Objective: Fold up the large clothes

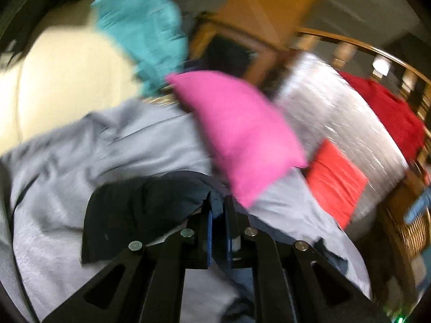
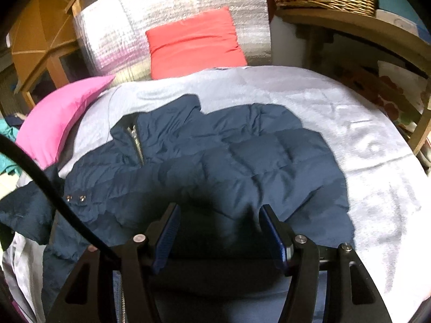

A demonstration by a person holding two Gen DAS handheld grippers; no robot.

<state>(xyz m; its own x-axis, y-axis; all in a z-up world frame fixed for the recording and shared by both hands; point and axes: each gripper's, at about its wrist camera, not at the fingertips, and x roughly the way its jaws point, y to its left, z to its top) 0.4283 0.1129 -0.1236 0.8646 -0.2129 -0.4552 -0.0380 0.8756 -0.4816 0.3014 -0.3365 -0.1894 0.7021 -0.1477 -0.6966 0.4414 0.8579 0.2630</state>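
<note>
Fold begun: left gripper (image 1: 217,202) pinches jacket (image 2: 215,161) fabric; right gripper (image 2: 219,212) jaws wide above it on the bed (image 2: 363,140).

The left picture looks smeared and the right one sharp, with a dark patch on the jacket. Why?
Left wrist view: motion blur streaks the pink pillow and the rest of the scene. Right wrist view: mostly sharp; the dark patch on the jacket is shadow just ahead of the open right tongs; fisheye bends the edges.
</note>
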